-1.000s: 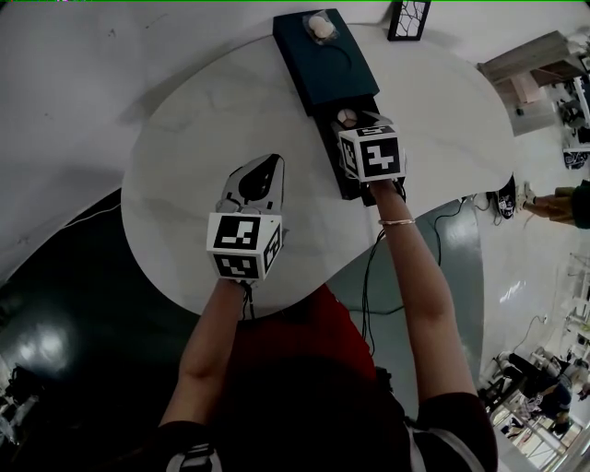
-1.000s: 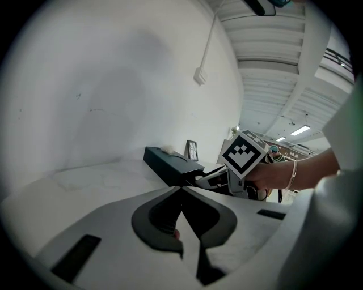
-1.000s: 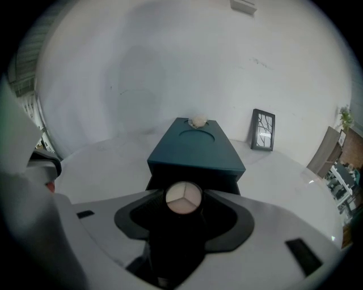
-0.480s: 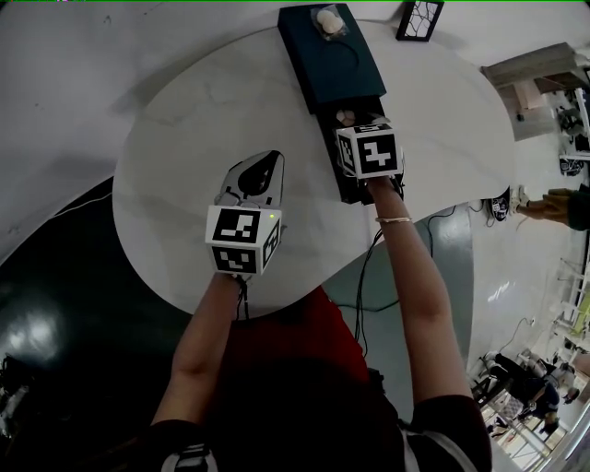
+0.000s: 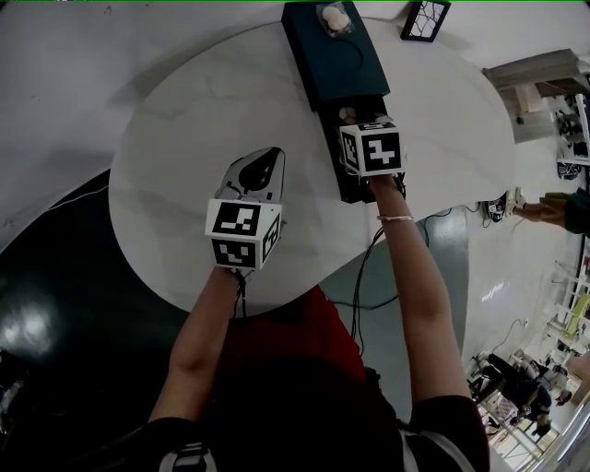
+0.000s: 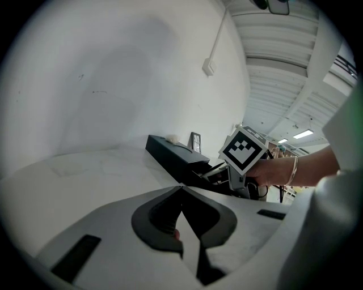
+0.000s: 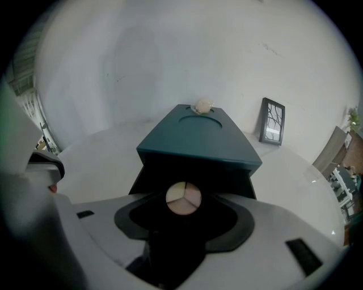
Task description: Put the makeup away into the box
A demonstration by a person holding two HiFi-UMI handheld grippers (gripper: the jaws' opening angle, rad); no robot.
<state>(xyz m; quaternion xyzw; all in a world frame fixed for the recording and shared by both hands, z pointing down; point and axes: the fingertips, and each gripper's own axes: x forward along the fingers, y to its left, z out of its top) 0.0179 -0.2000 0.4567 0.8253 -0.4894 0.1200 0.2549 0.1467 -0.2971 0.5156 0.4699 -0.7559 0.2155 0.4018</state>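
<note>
Our right gripper (image 7: 182, 214) grips the makeup compact (image 7: 183, 198) at the box (image 7: 195, 136) opening. Our left gripper (image 6: 181, 192) is closed, empty.

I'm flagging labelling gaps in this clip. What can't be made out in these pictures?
Box drawer interior: black shadow in the right gripper view; the right gripper covers it in the head view.
Reddish speck at the left gripper's shut jaws: too small to name.
Pale lump on the box: too small and blurred everywhere.
How the compact is gripped: its dark case merges with shadow.
</note>
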